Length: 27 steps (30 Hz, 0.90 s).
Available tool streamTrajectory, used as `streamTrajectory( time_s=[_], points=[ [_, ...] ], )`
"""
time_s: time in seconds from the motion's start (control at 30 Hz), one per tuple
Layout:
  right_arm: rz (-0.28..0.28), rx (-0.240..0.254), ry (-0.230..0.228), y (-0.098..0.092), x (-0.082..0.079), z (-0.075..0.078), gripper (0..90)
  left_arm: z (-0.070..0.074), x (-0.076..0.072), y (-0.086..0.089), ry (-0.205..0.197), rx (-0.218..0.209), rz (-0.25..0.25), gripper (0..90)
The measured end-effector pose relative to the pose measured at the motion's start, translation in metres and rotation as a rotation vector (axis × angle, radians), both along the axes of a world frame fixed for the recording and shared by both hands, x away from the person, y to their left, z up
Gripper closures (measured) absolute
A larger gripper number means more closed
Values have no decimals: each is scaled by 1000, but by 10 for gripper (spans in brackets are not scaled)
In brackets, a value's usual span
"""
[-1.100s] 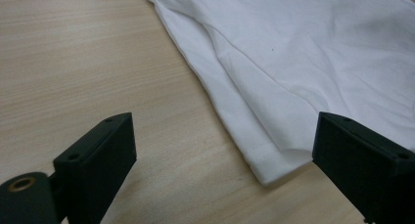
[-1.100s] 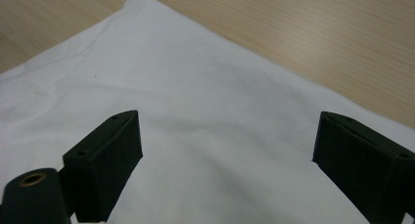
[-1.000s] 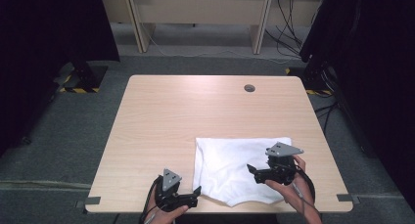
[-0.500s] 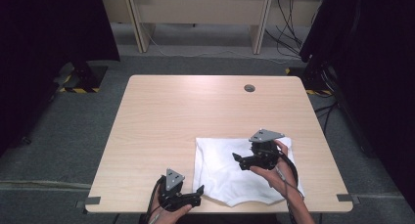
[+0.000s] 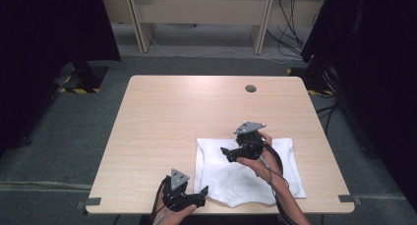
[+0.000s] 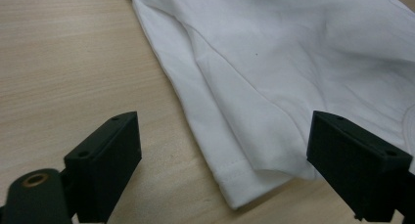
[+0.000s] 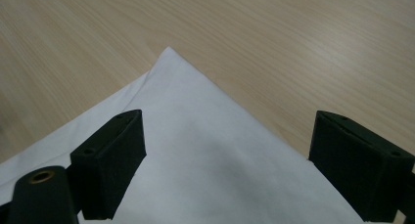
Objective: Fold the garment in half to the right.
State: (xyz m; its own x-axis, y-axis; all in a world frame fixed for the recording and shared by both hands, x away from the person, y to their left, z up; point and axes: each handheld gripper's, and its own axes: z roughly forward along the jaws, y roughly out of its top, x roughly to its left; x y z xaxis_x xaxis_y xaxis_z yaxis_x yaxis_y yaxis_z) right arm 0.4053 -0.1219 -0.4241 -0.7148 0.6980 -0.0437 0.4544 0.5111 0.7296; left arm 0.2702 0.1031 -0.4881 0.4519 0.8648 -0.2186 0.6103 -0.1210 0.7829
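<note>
Hovering over the folded white cloth (image 5: 246, 171), the right tongs (image 5: 227, 154) stand with their jaws wide apart and nothing pinched between them; those jaws have just been easing a little closer together, yet the fabric below lies free of them. Seen along the right tongs (image 7: 225, 160) themselves, a sharp corner of the cloth (image 7: 195, 136) points away just ahead of the jaws, with bare wood beyond it on either side. The person's right hand (image 5: 260, 154) wraps the body of that tool, and a dark cable trails back from it across the cloth toward the near edge. The left tongs (image 5: 200, 195) sit low at the near edge of the bench (image 5: 177, 112), jaws likewise spread and empty, though they too have just been drawing in slightly. Just ahead of the left tongs (image 6: 222, 158) lies the hemmed near corner of the cloth (image 6: 274, 87), a folded layer showing as a crease running away from the jaws, and the fabric stretches off to their right while plain wood lies to their left. The two tools are well apart. Far beyond both, a small round cable port (image 5: 251, 88) sits in the bench top.
</note>
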Motion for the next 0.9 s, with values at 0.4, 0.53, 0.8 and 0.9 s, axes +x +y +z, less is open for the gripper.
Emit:
streamTrajectory(
  time_s=[0.4,0.53,0.8,0.9],
  points=[
    [59,-8,38,41,19,-7,167,-4,2,-3,25,-16,0,150],
    [71,-14,37,51,24,-9,182,-3,2,-3,26,-18,10,158],
    [81,-21,52,62,31,-16,192,-2,1,-6,18,-10,13,173],
    [84,-24,57,66,33,-17,196,-1,1,-8,16,5,19,180]
  ],
)
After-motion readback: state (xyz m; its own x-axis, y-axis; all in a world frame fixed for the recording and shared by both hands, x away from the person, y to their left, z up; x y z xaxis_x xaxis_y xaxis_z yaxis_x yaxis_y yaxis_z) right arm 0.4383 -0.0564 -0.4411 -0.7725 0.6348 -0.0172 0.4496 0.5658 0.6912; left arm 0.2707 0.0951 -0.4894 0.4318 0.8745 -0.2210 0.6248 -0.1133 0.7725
